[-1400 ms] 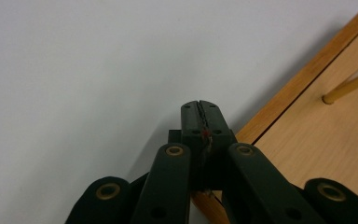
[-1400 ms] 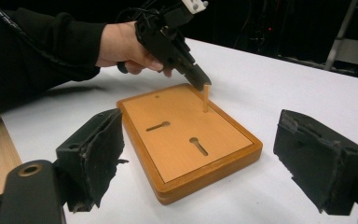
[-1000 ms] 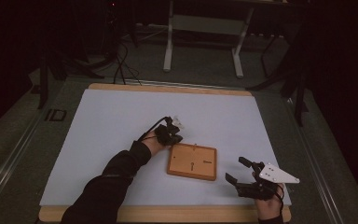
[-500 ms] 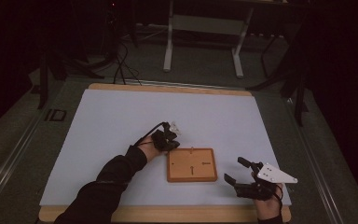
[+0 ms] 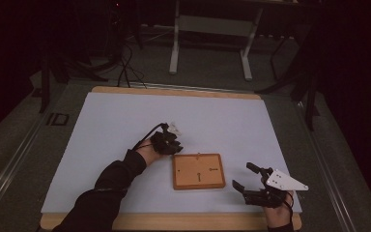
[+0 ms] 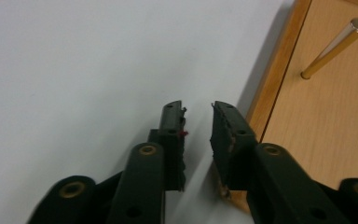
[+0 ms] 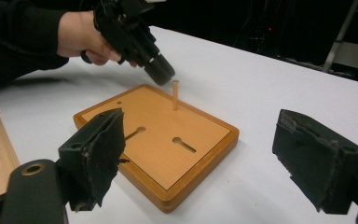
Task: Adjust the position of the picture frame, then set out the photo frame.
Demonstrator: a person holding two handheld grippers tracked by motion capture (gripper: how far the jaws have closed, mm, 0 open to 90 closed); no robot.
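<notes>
1. Left forearm in a dark sleeve (image 5: 101, 188) angled in from the near edge toward the middle of the table (image 5: 125, 125), hand (image 5: 145, 153) wrapped round the left gripper (image 5: 170, 141), tips pointed down at the white surface just beside the far left corner of the wooden board (image 5: 198, 171).
2. Left gripper released: jaws held a narrow gap apart with nothing between them, close above the white surface, right jaw over the board's edge as seen in the left gripper view.
3. Right hand (image 5: 276, 215) low at the near right of the table, holding the right gripper (image 5: 244, 178) level, aimed left toward the board and clear of it.
4. Right gripper released: jaws spread wide, empty, grey plate (image 5: 285, 180) on top.
5. Board lying flat on the white surface, right of centre and near, between the two grippers.
6. From the high view alone: whole layout, wooden table rim (image 5: 174, 222) along the near edge, dark floor with a stand (image 5: 210, 29) beyond the far edge.
7. From the left gripper view: a metallic pin (image 6: 334, 48) rising from the board (image 6: 317, 116), white surface to the left.
8. From the right gripper view: board (image 7: 168, 140) with two keyhole slots (image 7: 178, 144) and one upright peg (image 7: 175, 94) near its far edge, left gripper (image 7: 161, 72) tilted down just beside that peg, hand (image 7: 81, 37) behind it.
</notes>
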